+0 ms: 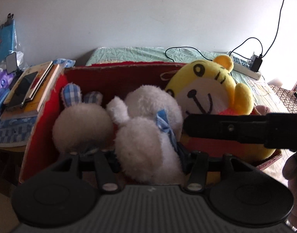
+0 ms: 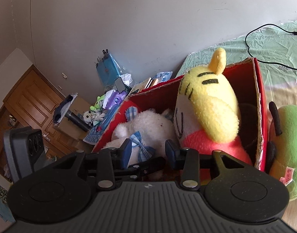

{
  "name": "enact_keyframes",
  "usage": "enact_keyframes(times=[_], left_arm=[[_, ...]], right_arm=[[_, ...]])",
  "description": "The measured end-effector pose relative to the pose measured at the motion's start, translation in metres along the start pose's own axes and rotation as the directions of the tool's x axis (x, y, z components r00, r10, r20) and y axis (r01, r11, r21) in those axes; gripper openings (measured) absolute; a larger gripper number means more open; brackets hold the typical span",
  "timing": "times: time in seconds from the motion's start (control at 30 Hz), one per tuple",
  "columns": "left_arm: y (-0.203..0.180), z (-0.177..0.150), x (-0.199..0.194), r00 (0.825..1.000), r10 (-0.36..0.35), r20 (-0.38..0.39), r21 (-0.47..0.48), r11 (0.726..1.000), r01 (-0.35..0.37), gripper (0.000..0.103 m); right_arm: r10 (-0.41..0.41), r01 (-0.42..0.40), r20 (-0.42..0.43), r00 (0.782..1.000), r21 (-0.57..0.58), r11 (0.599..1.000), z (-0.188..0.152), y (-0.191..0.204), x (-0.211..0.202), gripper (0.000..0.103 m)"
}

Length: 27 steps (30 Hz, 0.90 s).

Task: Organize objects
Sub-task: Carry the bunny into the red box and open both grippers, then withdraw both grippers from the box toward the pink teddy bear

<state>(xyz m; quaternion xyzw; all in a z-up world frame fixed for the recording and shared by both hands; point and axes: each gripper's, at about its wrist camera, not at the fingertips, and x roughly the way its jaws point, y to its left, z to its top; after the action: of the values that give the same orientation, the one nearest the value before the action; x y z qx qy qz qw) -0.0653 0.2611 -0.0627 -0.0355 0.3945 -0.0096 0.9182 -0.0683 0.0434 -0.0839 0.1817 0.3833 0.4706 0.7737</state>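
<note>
A red cardboard box (image 1: 117, 77) on the bed holds a yellow tiger plush (image 1: 206, 85), a white plush with blue-check ears (image 1: 82, 128) and a white plush rabbit (image 1: 148, 145) with a blue bow. My left gripper (image 1: 148, 159) reaches into the near side of the box, shut on the rabbit's body. The right gripper (image 2: 149, 151) comes in from the right, in front of the tiger (image 2: 206, 104). Its blue pads stand open on either side of the rabbit's bow (image 2: 140, 151). A green plush (image 2: 288, 136) lies outside the box wall (image 2: 259, 97).
Left of the box is a stack of books (image 1: 30, 89) with a phone on top, and behind it tissue packs and bags. A power strip (image 1: 249, 66) with a charger and cables lies on the green sheet behind. A wooden door (image 2: 32, 101) is at far left.
</note>
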Motion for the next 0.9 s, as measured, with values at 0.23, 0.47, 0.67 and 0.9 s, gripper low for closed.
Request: enact_keyframes(times=[0.23,0.47,0.67,0.9], left_arm=[[0.013,-0.007,-0.013,1.000,0.031,0.003,-0.033,0.999,-0.031,0.060],[0.017,-0.007,-0.045,0.994,0.077,0.072,0.010,0.997,-0.078,0.064],[0.021,-0.003,-0.070,0.990,0.042,0.133,0.017,0.999,-0.044,0.064],[0.008,-0.005,-0.050,0.995,-0.027,0.096,0.028,0.999,0.025,0.057]], right_arm=[[0.001,-0.001,-0.001,1.000,0.007,1.000,-0.003,-0.005,-0.003,0.040],[-0.016,0.015,-0.009,1.000,-0.049,0.999,-0.006,0.001,-0.002,0.040],[-0.022,0.022,-0.010,1.000,-0.057,0.998,-0.007,0.002,0.000,0.040],[-0.023,0.023,-0.003,1.000,-0.038,0.999,-0.007,0.002,0.000,0.039]])
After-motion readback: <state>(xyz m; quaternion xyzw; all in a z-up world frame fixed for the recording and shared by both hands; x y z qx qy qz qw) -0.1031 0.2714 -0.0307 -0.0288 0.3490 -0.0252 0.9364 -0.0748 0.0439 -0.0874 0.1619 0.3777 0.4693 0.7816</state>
